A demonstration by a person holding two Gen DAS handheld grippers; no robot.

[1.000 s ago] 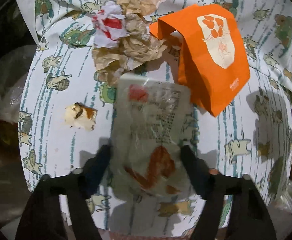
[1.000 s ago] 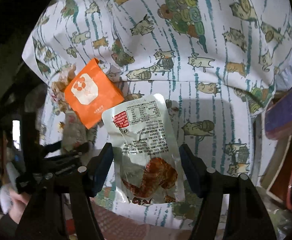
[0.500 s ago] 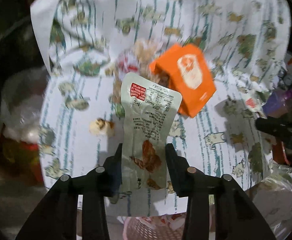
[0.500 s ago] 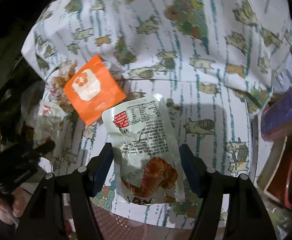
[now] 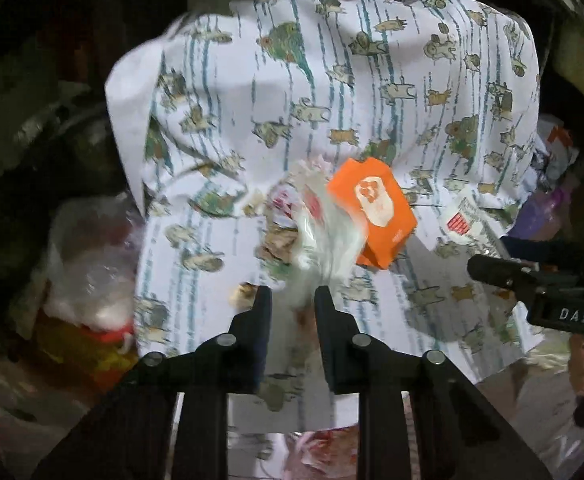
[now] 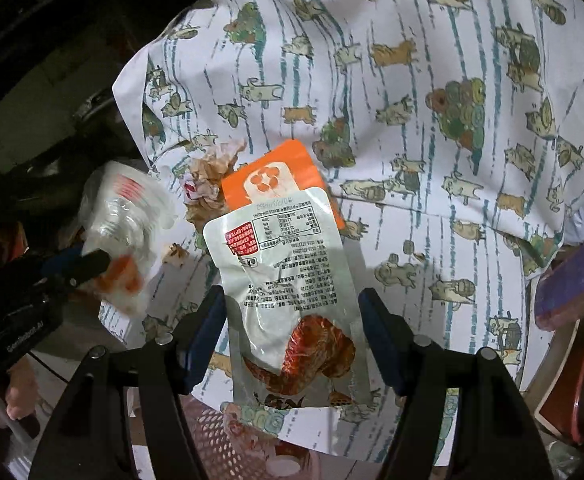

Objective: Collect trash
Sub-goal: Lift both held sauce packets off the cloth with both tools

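Left gripper (image 5: pixel 288 304) lifted, clamping pouch (image 5: pixel 323 236) | orange packet (image 5: pixel 373 216) behind | right gripper (image 6: pixel 292 312) apart.

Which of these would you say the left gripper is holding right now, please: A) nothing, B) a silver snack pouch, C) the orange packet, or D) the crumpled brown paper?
B: the left gripper is shut on a blurred silver snack pouch, lifted off the tablecloth.

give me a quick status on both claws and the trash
Left claw shut on blurred snack wrapper. Right claw open around second wrapper. Orange packet on table.
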